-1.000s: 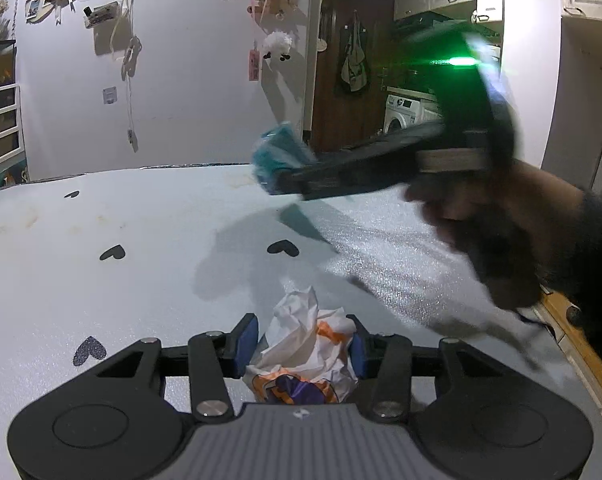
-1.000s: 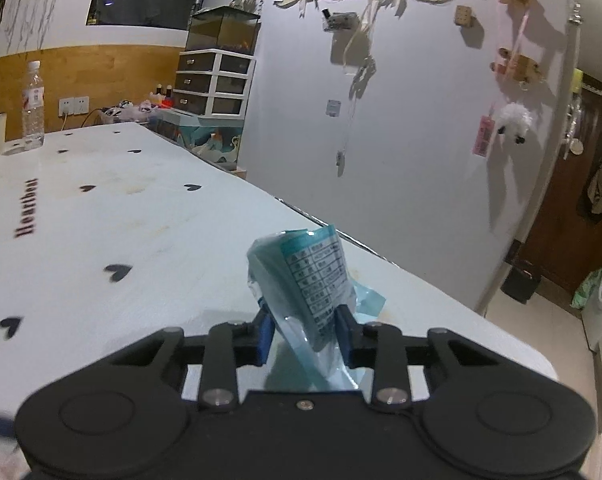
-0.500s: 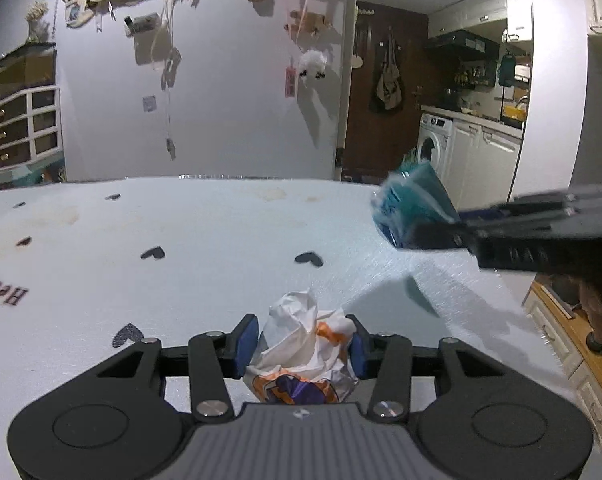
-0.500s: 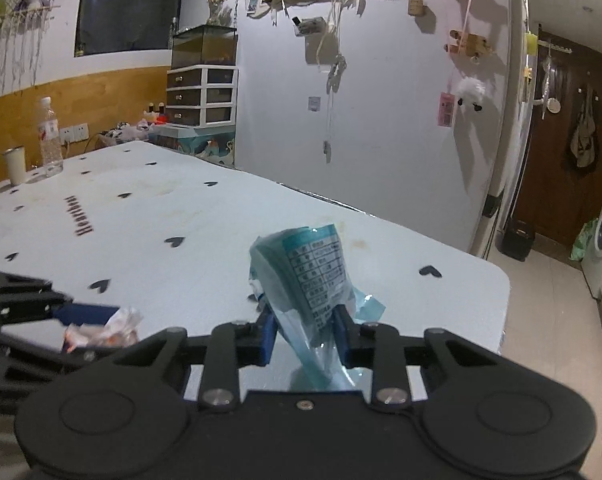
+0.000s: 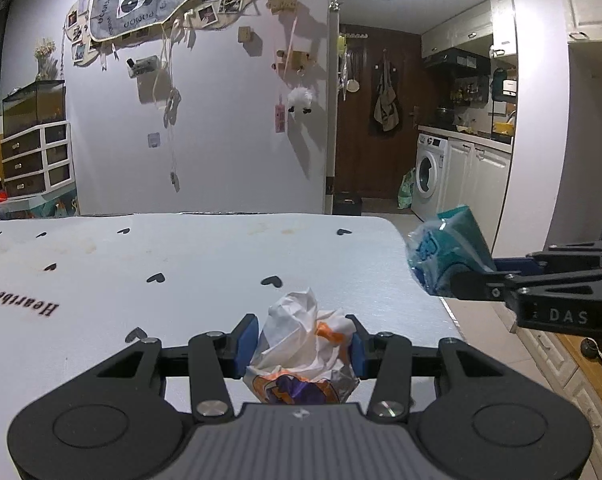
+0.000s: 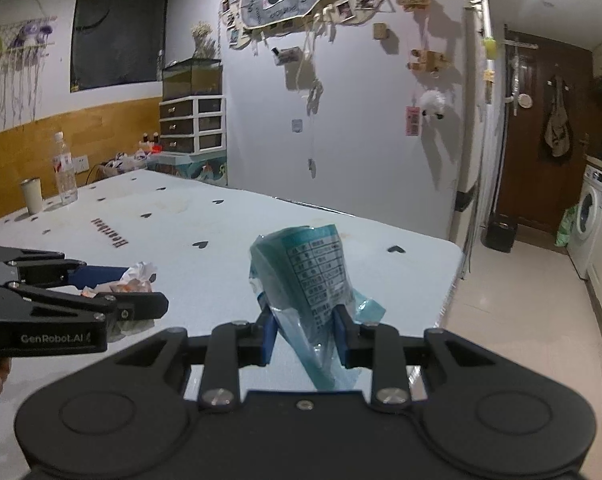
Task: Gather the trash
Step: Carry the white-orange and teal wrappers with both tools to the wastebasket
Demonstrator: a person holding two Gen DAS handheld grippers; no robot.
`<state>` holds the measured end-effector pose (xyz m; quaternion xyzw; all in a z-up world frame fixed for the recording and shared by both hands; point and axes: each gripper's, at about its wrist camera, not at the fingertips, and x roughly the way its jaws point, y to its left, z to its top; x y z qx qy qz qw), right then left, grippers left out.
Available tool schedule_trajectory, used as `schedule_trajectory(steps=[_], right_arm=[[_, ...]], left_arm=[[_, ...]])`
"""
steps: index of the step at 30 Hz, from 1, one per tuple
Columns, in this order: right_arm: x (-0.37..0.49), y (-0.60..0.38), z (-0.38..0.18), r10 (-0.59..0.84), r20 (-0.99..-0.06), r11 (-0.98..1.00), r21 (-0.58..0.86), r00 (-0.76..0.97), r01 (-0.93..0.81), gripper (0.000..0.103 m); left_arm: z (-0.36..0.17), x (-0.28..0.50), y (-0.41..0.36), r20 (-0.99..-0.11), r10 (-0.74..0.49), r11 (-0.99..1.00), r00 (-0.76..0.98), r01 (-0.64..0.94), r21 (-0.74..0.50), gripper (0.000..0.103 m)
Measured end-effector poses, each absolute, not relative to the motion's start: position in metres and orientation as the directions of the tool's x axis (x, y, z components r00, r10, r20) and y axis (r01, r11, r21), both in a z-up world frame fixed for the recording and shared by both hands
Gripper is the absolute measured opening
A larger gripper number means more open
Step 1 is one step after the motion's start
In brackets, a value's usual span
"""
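Trash fills both tools. At the bottom centre of the left wrist view, the left gripper (image 5: 303, 344) pinches a crumpled white wrapper (image 5: 301, 344) with orange and purple print, its blue pads pressed against the wad's two sides. The wad sits above the pale tablecloth (image 5: 181, 264), which is dotted with black hearts and carries the word "Heartbeat" at the left edge of the frame.

At the bottom centre of the right wrist view, the right gripper (image 6: 305, 330) is clamped on a teal plastic packet (image 6: 313, 276) with a printed table on its face; the packet stands up between the fingers, leaning to the upper left, and a clear tail hangs below them. In the left wrist view this same packet shows at the right edge of the frame, past the table's corner and above the tiled floor (image 5: 485, 320).

Far back at the left of the right wrist view, a clear water bottle (image 6: 64, 176) and a pale cup (image 6: 32, 196) stand side by side on the table. A washing machine (image 5: 431, 176) stands at the right of the left wrist view.
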<state>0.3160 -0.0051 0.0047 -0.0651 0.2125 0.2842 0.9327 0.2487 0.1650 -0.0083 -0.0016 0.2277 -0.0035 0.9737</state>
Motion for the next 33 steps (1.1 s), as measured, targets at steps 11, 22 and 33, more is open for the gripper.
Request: schedule_trajectory(steps=[11,22,33], right_arm=[[0.268,-0.066,0.008,0.463,-0.419,0.865,0.021,0.781,-0.502,0.03],[0.232,-0.15,-0.007,0.4,-0.429,0.903,0.035,0.81,-0.428,0.03],[0.219,-0.233,-0.052,0.314,-0.505,0.942,0.062,0.804,-0.329,0.03]], left_arm=[[-0.009,0.218,0.111,-0.424,-0.047,0.999,0.904,0.046,-0.012,0.047],[-0.021,0.207,0.03,-0.427,-0.143,0.989,0.893,0.15,-0.017,0.047],[-0.053,0.218,-0.057,-0.503,-0.238,0.965,0.831,0.263,-0.023,0.047]])
